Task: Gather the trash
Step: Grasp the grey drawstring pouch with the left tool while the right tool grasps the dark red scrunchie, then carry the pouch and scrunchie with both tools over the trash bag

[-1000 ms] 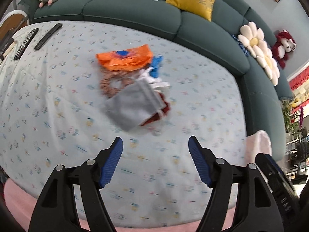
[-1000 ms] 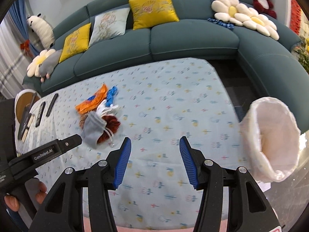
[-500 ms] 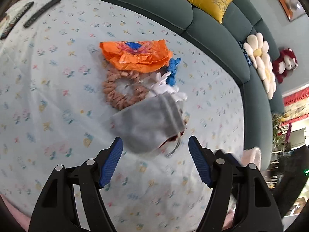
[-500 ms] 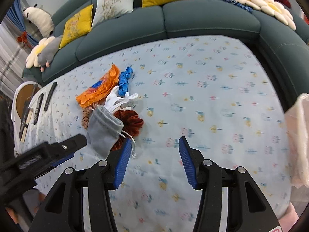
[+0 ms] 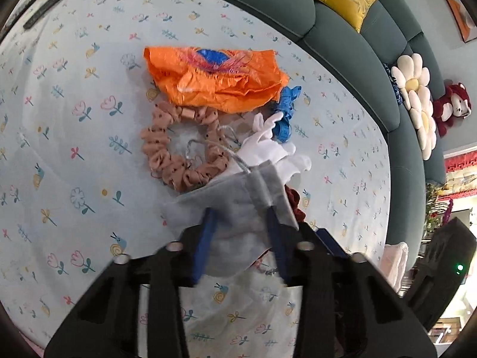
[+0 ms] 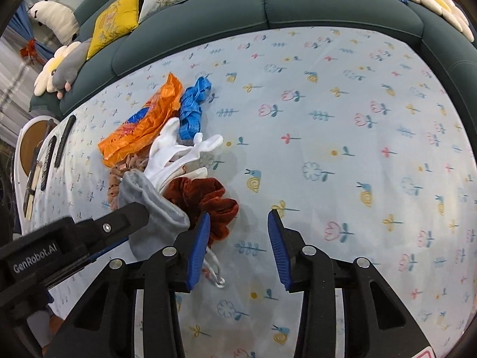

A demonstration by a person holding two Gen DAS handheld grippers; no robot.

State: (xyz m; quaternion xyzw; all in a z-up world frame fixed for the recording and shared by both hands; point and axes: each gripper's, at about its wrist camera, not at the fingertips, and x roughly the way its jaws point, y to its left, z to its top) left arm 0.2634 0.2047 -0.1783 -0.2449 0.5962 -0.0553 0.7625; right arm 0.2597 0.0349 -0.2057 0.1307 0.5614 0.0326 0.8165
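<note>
A pile of trash lies on the flowered table: an orange wrapper (image 5: 217,77), a tan scrunchie (image 5: 182,149), a blue ribbon (image 5: 286,110), a white glove (image 5: 268,149), a dark red scrunchie (image 6: 205,200) and a grey drawstring pouch (image 5: 238,208). My left gripper (image 5: 241,226) has its fingers closed in around the grey pouch (image 6: 152,205), which bunches between the blue pads. My right gripper (image 6: 238,232) is open and empty, just right of the red scrunchie and above the tablecloth.
A dark teal sofa (image 6: 268,6) with yellow cushions curves behind the table. Remote controls (image 6: 59,140) lie at the table's left end. A pale pink bag (image 5: 393,262) hangs beyond the table's right edge. Flowered tablecloth (image 6: 357,149) stretches to the right.
Both grippers moved down and forward toward the pile. My left gripper went from open to closed on the grey pouch. My right gripper stayed open.
</note>
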